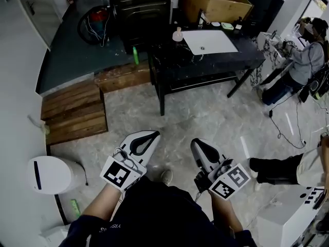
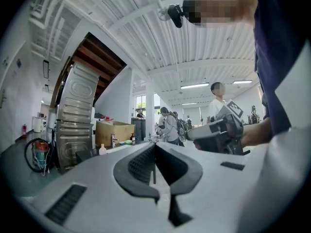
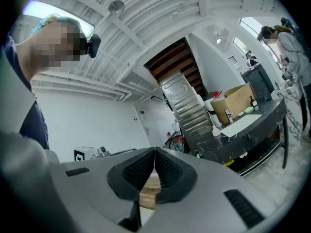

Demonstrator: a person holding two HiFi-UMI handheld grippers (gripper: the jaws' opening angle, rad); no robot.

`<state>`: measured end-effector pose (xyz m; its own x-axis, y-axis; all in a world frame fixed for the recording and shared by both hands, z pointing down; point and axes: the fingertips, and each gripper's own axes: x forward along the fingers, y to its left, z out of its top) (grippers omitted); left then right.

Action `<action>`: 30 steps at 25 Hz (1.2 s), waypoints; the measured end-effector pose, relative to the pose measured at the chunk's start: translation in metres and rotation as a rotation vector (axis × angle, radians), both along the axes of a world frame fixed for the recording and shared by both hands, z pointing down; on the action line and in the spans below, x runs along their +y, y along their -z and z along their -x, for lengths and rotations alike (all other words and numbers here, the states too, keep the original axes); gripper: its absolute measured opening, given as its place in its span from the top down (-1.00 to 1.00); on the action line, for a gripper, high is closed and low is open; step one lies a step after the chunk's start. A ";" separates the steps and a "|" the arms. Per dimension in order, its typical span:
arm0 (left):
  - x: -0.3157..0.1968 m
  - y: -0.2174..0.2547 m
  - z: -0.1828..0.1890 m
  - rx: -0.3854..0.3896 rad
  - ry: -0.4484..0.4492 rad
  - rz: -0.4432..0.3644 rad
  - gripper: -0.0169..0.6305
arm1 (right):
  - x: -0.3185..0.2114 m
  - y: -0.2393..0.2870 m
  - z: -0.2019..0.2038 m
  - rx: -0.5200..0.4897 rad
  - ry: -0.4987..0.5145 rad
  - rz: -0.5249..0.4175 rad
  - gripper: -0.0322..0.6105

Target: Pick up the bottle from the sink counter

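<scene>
**Approach not begun: both grippers shut and empty, bottle far across the floor**

Left gripper (image 1: 153,134): jaws fully together, pads meeting, nothing between them. Right gripper (image 1: 196,142): the same, jaws pressed together and holding nothing. Only wooden pallet boards (image 3: 148,195) show through the gap below its pads. Both grippers are level and side by side, near the person's body.

Bottle (image 1: 178,35): pale, with a round body and a narrow neck. It stands on the dark sink counter (image 1: 205,66), just beside the far left corner of the white sink basin (image 1: 221,40). It is upright, long axis vertical, neck and cap pointing up. A smaller dark bottle (image 1: 238,24) stands at the basin's far right. I take the pale one as the target, as a judgement only.

Key relation: the bottle lies far ahead of both grippers and well apart from them, with bare floor (image 1: 205,117) between. Sideways it falls between the two grippers, so neither is clearly nearer. In the left gripper view it sits left of the jaw line, and in the right gripper view right of it. Each gripper therefore aims slightly inward, past the bottle.

Judgement: level jaws suit an upright bottle, taken from the side around the body. The jaws must open first, and the whole gap to the counter has yet to be covered
</scene>
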<state>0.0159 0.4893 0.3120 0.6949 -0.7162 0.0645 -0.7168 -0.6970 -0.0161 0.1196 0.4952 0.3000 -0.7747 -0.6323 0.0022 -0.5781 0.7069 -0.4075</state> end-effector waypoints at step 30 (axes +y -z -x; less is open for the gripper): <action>-0.083 -0.014 0.011 -0.007 -0.013 0.025 0.92 | -0.080 -0.010 0.011 0.019 -0.009 0.016 0.82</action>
